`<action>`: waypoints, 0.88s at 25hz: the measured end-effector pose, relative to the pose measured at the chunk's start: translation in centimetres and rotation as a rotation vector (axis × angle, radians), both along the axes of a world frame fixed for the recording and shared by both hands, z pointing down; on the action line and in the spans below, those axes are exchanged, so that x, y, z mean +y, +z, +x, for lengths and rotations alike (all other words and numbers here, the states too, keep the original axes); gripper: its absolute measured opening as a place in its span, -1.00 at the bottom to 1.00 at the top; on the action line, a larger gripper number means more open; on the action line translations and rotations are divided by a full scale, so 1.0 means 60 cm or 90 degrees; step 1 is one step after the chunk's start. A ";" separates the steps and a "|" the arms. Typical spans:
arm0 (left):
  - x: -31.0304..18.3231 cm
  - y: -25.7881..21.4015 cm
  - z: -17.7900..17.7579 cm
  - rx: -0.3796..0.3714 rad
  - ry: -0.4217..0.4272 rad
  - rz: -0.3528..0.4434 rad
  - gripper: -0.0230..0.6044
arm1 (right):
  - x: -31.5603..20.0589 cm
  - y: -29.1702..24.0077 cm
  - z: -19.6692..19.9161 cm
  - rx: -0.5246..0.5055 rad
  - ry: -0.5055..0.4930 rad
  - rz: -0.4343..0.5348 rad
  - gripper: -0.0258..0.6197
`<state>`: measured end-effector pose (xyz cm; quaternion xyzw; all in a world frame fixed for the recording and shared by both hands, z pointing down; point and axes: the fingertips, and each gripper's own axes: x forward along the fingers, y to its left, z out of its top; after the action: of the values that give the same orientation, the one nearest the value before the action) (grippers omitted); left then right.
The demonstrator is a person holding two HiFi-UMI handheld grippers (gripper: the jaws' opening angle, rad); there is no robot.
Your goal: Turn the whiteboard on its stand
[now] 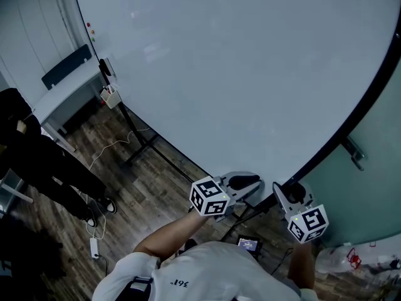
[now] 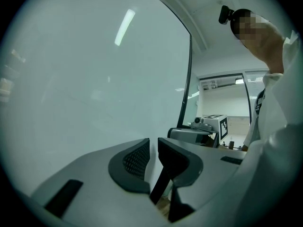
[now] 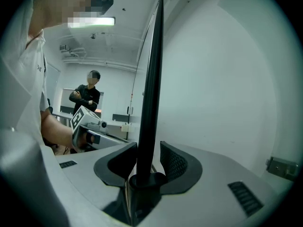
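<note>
The large whiteboard (image 1: 238, 74) hangs tilted on its black stand (image 1: 141, 144), and both grippers are at its lower corner. My right gripper (image 1: 289, 194) is shut on the board's black frame edge (image 3: 152, 79). That edge rises edge-on from between its pads (image 3: 175, 162). My left gripper (image 1: 244, 182) rests against the lower edge just to the left. Its jaws are shut to a thin slit with nothing between the pads (image 2: 135, 157). The board's white face (image 2: 71, 79) fills the left gripper view, with a dark bar below the jaws.
A person in black (image 1: 37, 162) stands at the left beside a white desk (image 1: 62, 93). A cable and power strip (image 1: 95, 246) lie on the wood floor. A glass wall with a handle (image 1: 354, 152) is close on the right. A small device (image 1: 249, 244) lies by my feet.
</note>
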<state>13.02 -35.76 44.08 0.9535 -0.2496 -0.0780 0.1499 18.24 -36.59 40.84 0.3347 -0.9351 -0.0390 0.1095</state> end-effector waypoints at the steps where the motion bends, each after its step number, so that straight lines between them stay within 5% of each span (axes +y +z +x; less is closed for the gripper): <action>1: -0.003 0.000 0.000 -0.001 -0.001 0.000 -0.76 | -0.003 0.000 -0.001 0.002 -0.002 0.001 -0.38; 22: -0.059 0.009 0.009 0.005 -0.014 -0.014 -0.75 | -0.065 -0.009 -0.002 0.037 -0.011 0.036 -0.48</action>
<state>13.59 -39.30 44.61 0.9488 -0.2602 -0.0804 0.1603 18.11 -40.51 40.30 0.3286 -0.9329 -0.0760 0.1265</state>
